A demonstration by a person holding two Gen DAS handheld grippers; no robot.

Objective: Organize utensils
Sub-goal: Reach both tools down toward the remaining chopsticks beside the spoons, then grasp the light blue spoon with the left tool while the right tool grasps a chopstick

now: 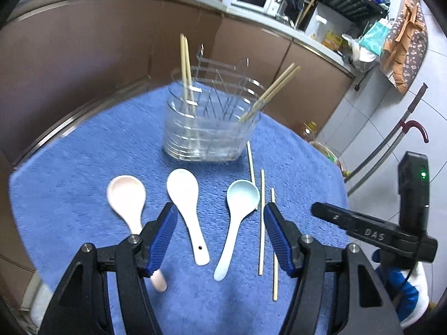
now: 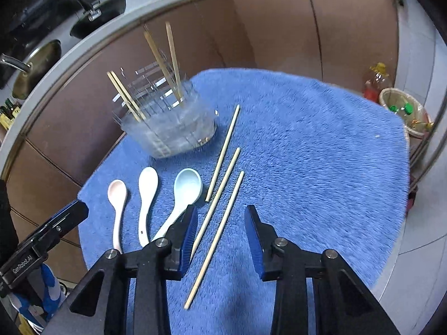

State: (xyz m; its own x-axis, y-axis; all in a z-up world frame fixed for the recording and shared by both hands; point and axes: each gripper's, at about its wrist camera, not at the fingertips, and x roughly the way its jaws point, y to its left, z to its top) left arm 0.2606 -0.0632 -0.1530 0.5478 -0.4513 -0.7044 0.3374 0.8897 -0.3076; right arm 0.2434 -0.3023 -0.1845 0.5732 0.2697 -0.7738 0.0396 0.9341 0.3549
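Both tools hover with jaws apart, holding nothing. Ahead of the left tool (image 1: 220, 237) lie a pink spoon (image 1: 127, 198), a white spoon (image 1: 185, 201) and a pale blue spoon (image 1: 237, 212) on the blue mat (image 1: 69, 181). Three loose chopsticks (image 2: 220, 223) lie ahead of the right tool (image 2: 220, 240). Beyond stands the clear utensil holder (image 1: 209, 128), holding two chopstick pairs.

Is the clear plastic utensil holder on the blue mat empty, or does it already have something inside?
Not empty. The clear plastic utensil holder holds four wooden chopsticks, standing tilted in two pairs; no spoons are inside.
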